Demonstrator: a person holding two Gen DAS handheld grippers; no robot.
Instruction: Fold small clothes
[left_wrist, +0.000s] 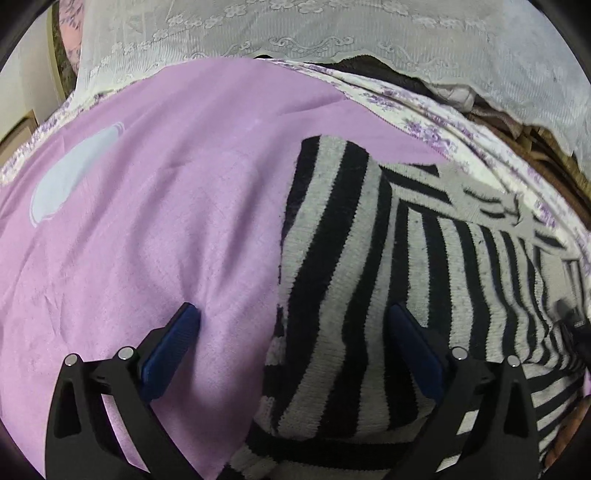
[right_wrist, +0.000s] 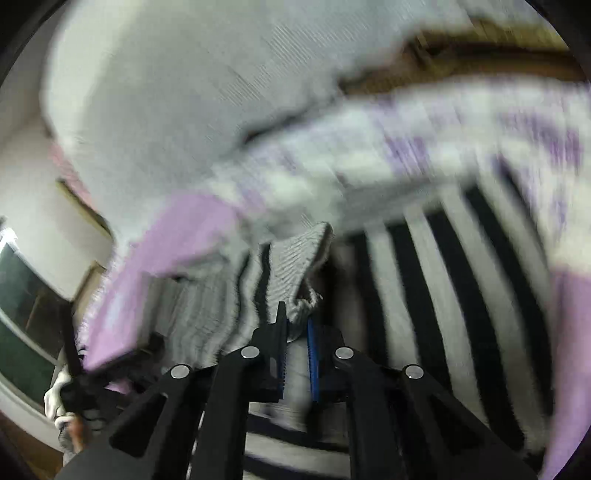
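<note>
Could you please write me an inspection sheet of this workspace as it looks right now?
Surface: purple cloth spread over a floral-print sheet.
Job's things: black-and-white striped knit garment lying partly folded on the purple cloth.
Clutter: pale round patch on the purple cloth; what it is cannot be told.
Grippers: left gripper wide open, one finger on the purple cloth, the other on the garment's stripes; right gripper shut on a bunched edge of the striped garment.
Cables: nothing seen.
Surroundings: white lace cover behind the bedding; the right wrist view is blurred.
</note>
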